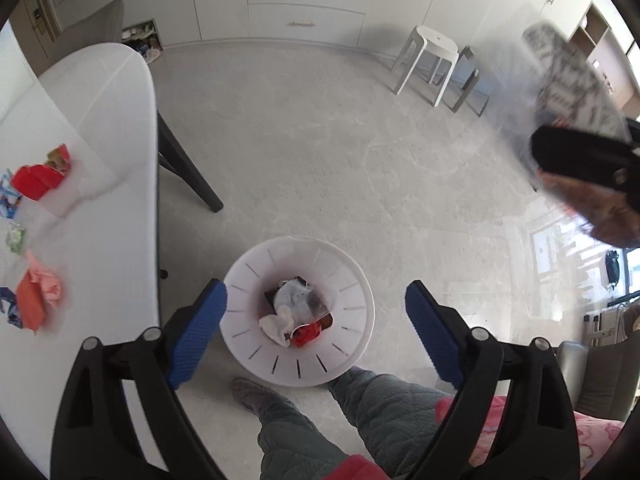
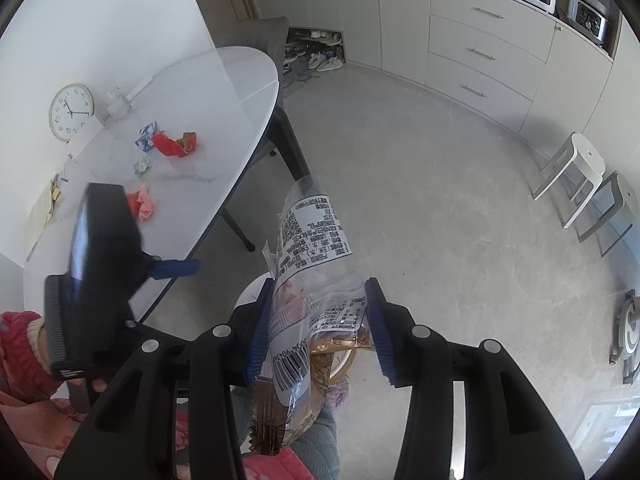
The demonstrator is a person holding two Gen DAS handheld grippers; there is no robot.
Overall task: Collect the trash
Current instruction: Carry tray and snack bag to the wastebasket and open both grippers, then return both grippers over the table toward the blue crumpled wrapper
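Your right gripper (image 2: 320,332) pinches a clear printed wrapper (image 2: 308,280) between its blue pads, jaws partly closed on it. The white bin (image 1: 298,312) sits on the floor beneath your left gripper (image 1: 316,332), which hangs wide open and empty. Carry the wrapper over the bin's mouth before letting go. More scraps (image 1: 38,176) wait on the table (image 1: 112,128) at nine o'clock.

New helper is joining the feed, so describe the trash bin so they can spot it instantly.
Start at the white table and look to the floor beside its near edge. The trash bin stands there, right in front of the person's feet: a round white tub with slits around its wall, already holding crumpled tissue and wrappers. The nearby white stool has legs and holds nothing.
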